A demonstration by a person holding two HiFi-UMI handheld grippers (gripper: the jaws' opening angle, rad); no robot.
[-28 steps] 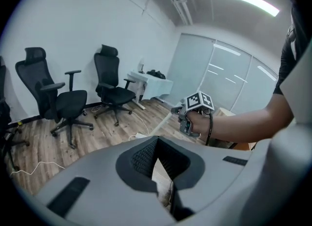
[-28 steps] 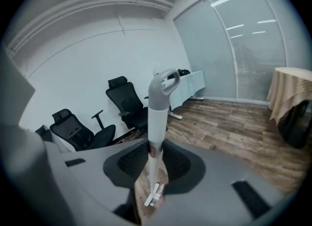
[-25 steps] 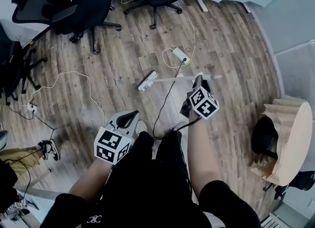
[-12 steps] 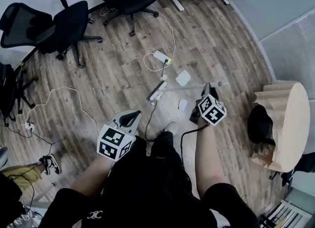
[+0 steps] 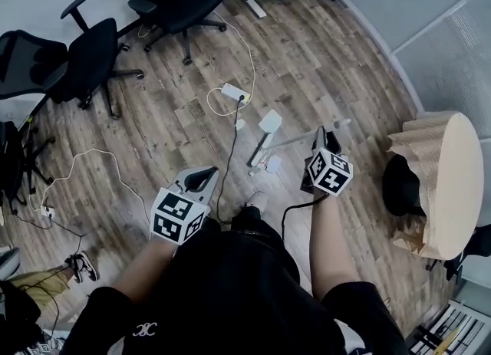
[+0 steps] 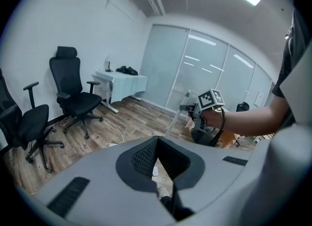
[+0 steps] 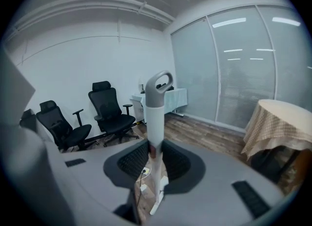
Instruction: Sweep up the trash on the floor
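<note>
Presently, right gripper (image 7: 154, 147): jaws clamped on the broom handle (image 7: 155, 104), which I hold slanting down to the broom head (image 5: 259, 151) on the wood floor (image 5: 345, 62). Left gripper (image 6: 157, 143): jaws together, nothing betw. them, held low by my waist. Paper scraps (image 5: 270, 121) lie just beside the head, near a power strip (image 5: 232, 91) w/ cable.

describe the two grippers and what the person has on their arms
The left gripper and the right gripper both have light grey bodies with black textured pads lining the jaws. Each carries a cube faced with black-and-white square markers. A black cable runs from the right one. The person wears a black short-sleeved top, so the forearms are uncovered.
</note>
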